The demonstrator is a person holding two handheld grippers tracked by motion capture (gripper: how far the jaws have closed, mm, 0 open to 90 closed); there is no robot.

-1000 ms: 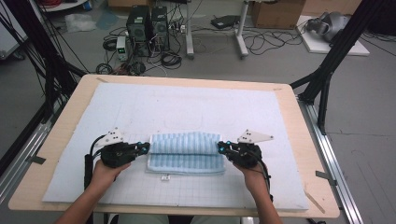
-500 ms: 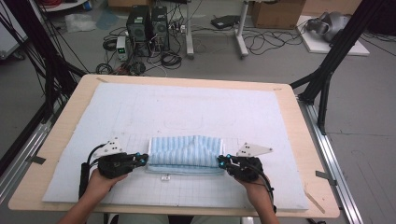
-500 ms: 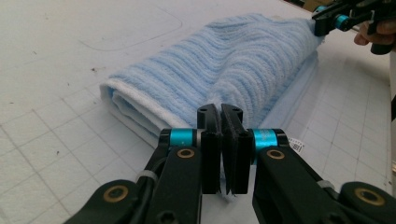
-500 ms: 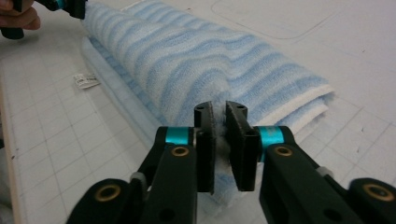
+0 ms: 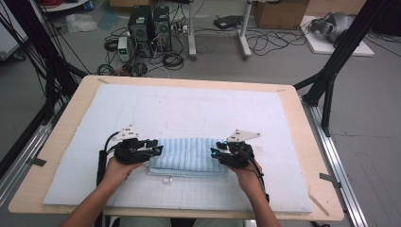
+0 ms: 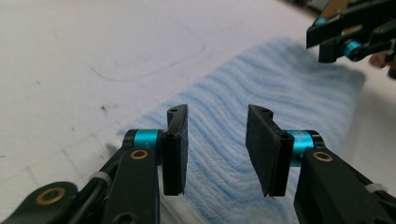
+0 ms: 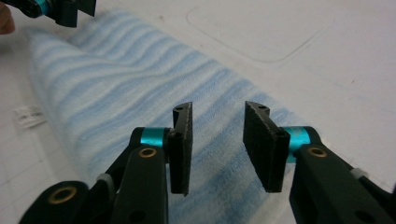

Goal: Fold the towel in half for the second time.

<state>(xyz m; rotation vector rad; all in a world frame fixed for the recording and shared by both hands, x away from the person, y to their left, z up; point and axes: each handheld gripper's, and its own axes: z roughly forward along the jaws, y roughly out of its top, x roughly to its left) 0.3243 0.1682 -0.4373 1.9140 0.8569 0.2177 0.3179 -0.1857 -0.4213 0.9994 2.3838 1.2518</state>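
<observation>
A folded blue-and-white striped towel (image 5: 189, 153) lies flat on the white mat (image 5: 198, 109). My left gripper (image 5: 158, 150) hovers at the towel's left end and my right gripper (image 5: 215, 152) at its right end. In the left gripper view the jaws (image 6: 215, 149) stand apart over the towel (image 6: 280, 93), with the other gripper (image 6: 345, 32) at the far end. In the right gripper view the jaws (image 7: 217, 144) also stand apart above the towel (image 7: 116, 102). Both pairs of jaws have just been opening, and nothing is pinched between the pads.
The mat covers a wooden table (image 5: 312, 156). A small white tag (image 5: 166, 179) sticks out at the towel's near edge and appears as the tag (image 7: 29, 115) in the right gripper view. Black frame posts (image 5: 331, 71), computers and cables stand on the floor beyond.
Both grippers drew the towel's raised edge toward the person, then let it go and opened. The towel now lies flat and narrower, and the hands sit a little closer together.
</observation>
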